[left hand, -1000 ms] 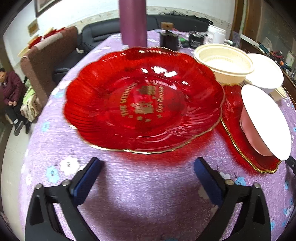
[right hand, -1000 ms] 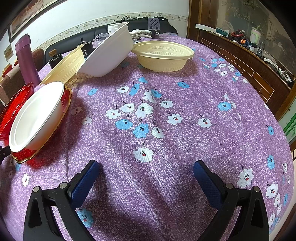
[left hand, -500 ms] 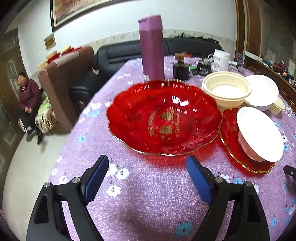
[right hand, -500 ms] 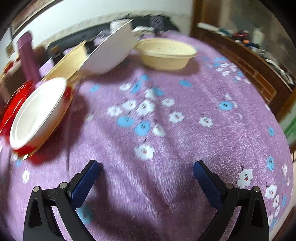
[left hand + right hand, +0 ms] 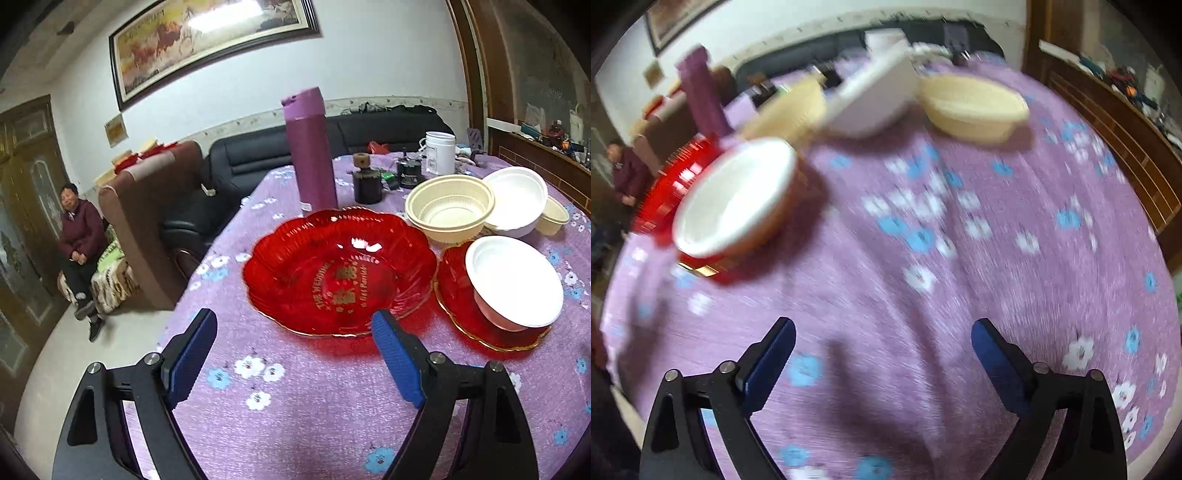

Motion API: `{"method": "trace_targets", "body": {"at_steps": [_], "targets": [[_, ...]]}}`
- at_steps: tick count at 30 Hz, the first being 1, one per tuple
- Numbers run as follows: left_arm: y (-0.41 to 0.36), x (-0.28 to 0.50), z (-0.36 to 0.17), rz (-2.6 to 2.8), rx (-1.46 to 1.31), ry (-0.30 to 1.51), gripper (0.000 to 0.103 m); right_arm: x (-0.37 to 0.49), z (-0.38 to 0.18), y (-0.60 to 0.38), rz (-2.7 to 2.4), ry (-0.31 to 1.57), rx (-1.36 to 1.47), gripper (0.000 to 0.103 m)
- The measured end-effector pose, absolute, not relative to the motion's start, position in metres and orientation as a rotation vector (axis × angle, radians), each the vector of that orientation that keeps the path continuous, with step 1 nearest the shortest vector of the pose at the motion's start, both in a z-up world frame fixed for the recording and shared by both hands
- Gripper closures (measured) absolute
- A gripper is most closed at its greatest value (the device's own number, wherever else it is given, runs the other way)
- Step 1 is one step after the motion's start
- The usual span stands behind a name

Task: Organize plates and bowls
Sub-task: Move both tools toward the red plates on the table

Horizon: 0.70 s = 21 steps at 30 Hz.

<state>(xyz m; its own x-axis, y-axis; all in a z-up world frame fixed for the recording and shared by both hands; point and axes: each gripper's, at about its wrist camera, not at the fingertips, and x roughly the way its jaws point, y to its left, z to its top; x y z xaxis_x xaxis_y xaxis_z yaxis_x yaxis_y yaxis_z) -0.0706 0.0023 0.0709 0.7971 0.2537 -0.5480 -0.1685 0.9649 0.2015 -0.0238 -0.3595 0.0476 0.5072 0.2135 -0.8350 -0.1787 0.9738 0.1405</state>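
While both hang wide open and empty above the table [image 5: 325,398], left gripper [image 5: 295,354] faces the large red plate [image 5: 340,273]; right gripper [image 5: 882,350] faces blurred cloth.

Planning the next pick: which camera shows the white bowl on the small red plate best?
Left wrist: the white bowl is sharp, its whole rim and the small red plate underneath visible. Right wrist shows it motion-blurred at the left.

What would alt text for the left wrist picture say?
An open left gripper hovers over a purple flowered tablecloth, facing a large red plate. Right of it, a white bowl sits on a second red plate.
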Motion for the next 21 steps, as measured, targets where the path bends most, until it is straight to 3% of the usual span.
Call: {"method": "trace_targets", "body": {"at_steps": [3,7,21], "targets": [[0.004,-0.074,0.074,0.255,0.164,0.581,0.017,-0.023,0.072,-0.341,0.344,0.957,0.042,0.009],[0.007,-0.079,0.079,0.279,0.186,0.555,0.017,-0.020,0.096,-0.304,0.484,0.911,0.036,0.024],[0.024,-0.085,0.085,0.331,0.215,0.544,0.017,0.002,0.120,-0.195,0.716,0.863,0.014,0.053]]}}
